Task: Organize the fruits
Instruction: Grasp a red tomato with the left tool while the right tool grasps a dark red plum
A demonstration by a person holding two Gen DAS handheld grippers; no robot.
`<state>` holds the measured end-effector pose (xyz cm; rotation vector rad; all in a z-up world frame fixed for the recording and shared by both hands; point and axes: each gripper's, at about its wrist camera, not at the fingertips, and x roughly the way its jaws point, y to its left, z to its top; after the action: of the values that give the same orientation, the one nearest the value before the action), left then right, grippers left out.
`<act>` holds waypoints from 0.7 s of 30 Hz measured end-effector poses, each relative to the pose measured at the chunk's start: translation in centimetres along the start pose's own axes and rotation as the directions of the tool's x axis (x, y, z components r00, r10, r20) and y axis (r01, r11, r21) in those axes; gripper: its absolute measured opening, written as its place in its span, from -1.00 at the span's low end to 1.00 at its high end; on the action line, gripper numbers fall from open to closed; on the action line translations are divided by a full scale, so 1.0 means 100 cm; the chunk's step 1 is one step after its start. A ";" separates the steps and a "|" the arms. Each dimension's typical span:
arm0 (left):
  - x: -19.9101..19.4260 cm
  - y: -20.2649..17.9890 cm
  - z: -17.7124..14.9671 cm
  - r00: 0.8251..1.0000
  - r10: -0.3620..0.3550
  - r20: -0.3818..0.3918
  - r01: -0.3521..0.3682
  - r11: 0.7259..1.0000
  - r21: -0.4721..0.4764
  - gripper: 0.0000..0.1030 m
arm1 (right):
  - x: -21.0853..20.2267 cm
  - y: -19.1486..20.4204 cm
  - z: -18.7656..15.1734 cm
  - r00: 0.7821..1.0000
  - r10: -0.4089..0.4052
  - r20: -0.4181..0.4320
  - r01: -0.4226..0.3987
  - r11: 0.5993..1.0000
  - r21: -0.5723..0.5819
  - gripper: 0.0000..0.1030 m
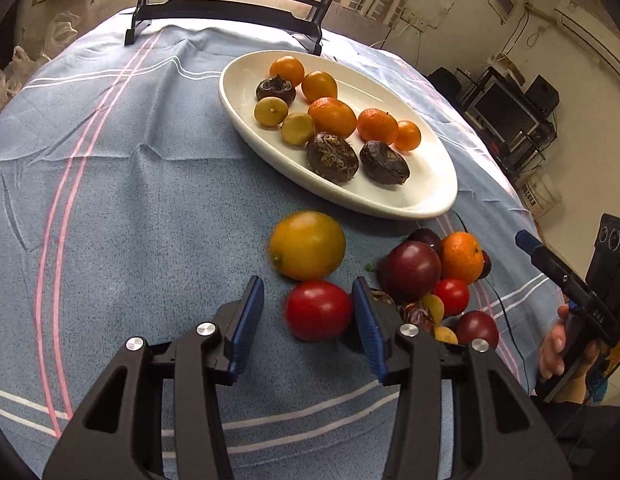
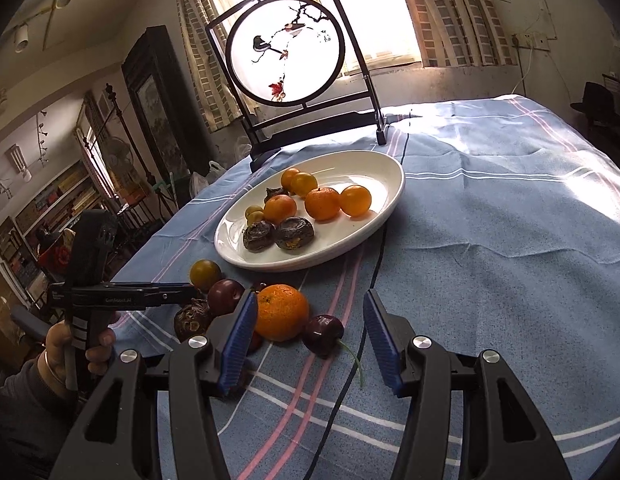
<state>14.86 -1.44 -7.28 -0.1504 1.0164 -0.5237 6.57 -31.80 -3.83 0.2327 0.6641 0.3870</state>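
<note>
Left gripper: jaws apart, straddling a red tomato on the tablecloth. Right pad looks to be at the tomato's side; left pad stands clear of it. Tomato is near-round, so no clear long axis.

Just beyond the tomato lies a yellow-orange lemon, long axis approx. left-right, nub end pointing toward the gripper's left.

To the right sits a loose pile: dark plum, tangerine, small tomato, plus smaller pieces.

White oval plate lies farther back, long axis running diagonally from far-left to near-right. It holds orange, yellow and dark brown fruit.

Right gripper: jaws apart, nothing between them but cloth, w/ a cherry and the tangerine just ahead. A framed round screen stands behind the plate.
</note>
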 end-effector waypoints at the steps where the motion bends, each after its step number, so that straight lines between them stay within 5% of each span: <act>1: 0.001 -0.001 0.000 1.000 0.003 -0.002 -0.003 1.000 0.009 -0.13 | 0.000 0.000 0.000 1.000 -0.002 -0.001 0.002 1.000 -0.001 0.07; 4: -0.002 -0.011 -0.005 1.000 0.024 0.006 -0.025 0.998 0.059 -0.41 | 0.001 0.003 0.000 1.000 -0.003 -0.012 0.002 1.000 -0.017 0.07; 12: -0.033 -0.016 -0.037 0.994 0.101 0.042 -0.106 0.986 0.132 -0.41 | 0.015 0.065 -0.022 0.984 0.059 -0.170 -0.113 0.937 -0.330 0.07; 19: -0.025 -0.021 -0.047 0.987 0.157 0.031 -0.160 0.969 0.188 -0.37 | 0.036 0.086 -0.028 0.966 0.016 -0.258 -0.115 0.920 -0.375 0.07; 21: -0.024 -0.023 -0.049 0.987 0.156 0.038 -0.161 0.968 0.195 -0.21 | 0.037 0.087 -0.029 0.963 0.007 -0.270 -0.114 0.917 -0.382 0.06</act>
<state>8.91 -1.71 -7.16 0.1013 0.9400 -0.4726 4.96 -22.09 -5.25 -0.1885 0.8253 0.6098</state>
